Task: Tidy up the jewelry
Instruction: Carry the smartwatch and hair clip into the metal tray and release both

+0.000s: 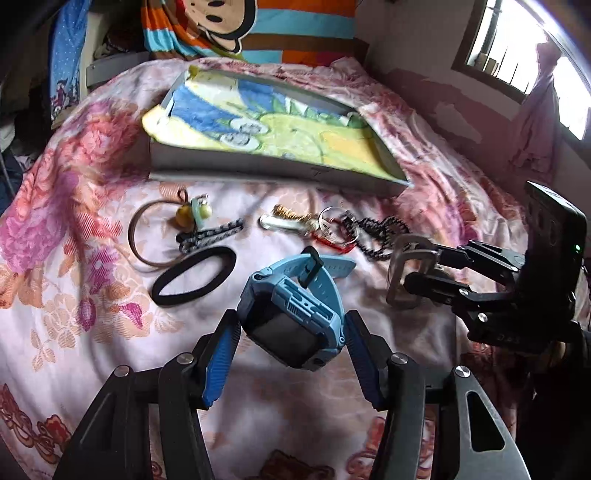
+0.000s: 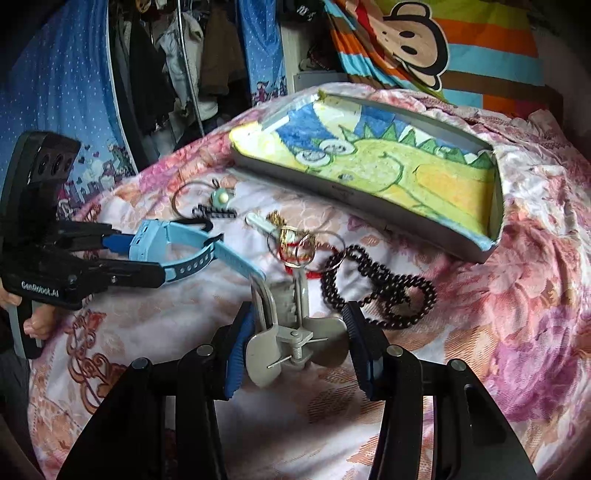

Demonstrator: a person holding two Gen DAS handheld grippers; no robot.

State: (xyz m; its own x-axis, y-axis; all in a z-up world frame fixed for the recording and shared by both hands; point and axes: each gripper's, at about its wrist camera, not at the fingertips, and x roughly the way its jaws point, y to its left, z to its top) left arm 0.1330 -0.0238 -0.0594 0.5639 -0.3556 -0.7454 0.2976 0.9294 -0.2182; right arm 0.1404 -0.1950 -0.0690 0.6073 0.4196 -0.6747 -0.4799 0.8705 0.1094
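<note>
My left gripper (image 1: 291,332) is shut on a blue smartwatch (image 1: 291,314) and holds it above the bedspread; it shows from the side in the right wrist view (image 2: 155,247). My right gripper (image 2: 297,332) is shut on a grey metal clamp (image 2: 291,339); it also shows in the left wrist view (image 1: 402,273). A grey tray (image 1: 258,166) lined with a dinosaur towel lies behind the jewelry. A dark bead necklace (image 2: 384,291), metal rings (image 2: 306,247), a black hair band (image 1: 194,275) and a brown bangle (image 1: 138,236) lie on the bed.
A floral bedspread (image 1: 74,295) covers the bed. A striped monkey pillow (image 1: 229,26) stands behind the tray. Hanging clothes (image 2: 166,74) are at the left, a window (image 1: 517,44) at the right.
</note>
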